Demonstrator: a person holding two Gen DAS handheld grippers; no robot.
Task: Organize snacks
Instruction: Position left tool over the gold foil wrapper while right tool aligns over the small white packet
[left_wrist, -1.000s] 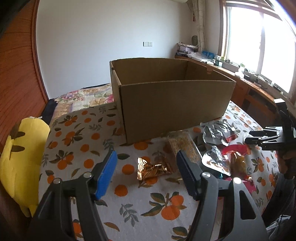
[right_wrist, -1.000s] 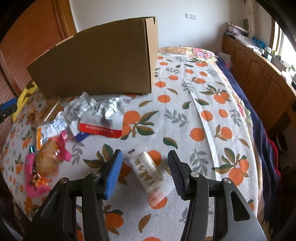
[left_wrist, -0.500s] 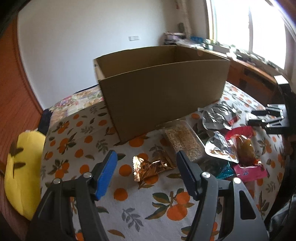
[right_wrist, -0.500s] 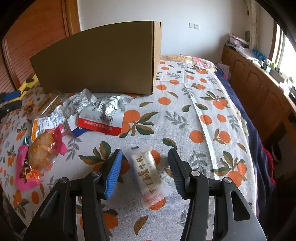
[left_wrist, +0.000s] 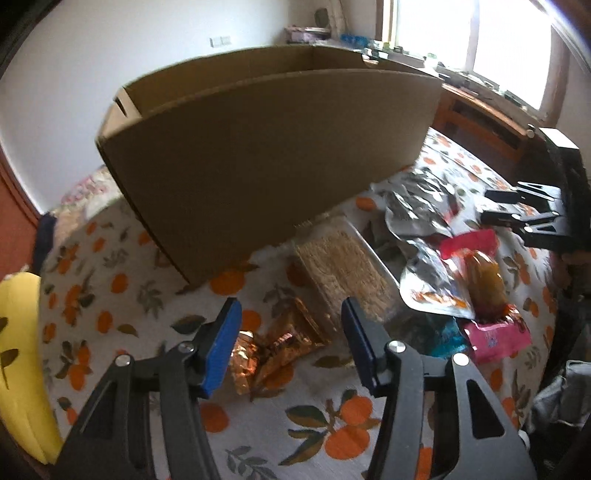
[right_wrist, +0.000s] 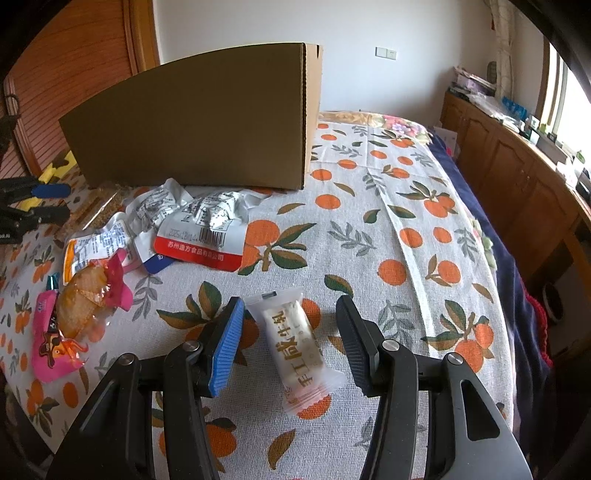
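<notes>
My left gripper (left_wrist: 291, 306) straddles a crumpled gold foil snack (left_wrist: 277, 339) lying on the orange-print cloth. Its jaws are closing and the pads are not pressing the foil. Just beyond lie a clear packet of grain bars (left_wrist: 347, 273) and the open cardboard box (left_wrist: 266, 155). My right gripper (right_wrist: 291, 301) stands open around a white nougat packet (right_wrist: 295, 343), with gaps on both sides. Silver pouches (right_wrist: 192, 221) and a pink-wrapped cake (right_wrist: 85, 299) lie left of it, before the box (right_wrist: 207, 122).
A yellow plush (left_wrist: 18, 354) lies at the cloth's left edge. The right gripper (left_wrist: 517, 210) shows at the right of the left wrist view. A dark blue blanket (right_wrist: 517, 280) and wooden cabinets (right_wrist: 517, 158) run along the right side.
My left gripper has come forward and down toward the gold snack and the box, rolled a little, and its jaws have narrowed. The right gripper keeps its place around the nougat packet.
</notes>
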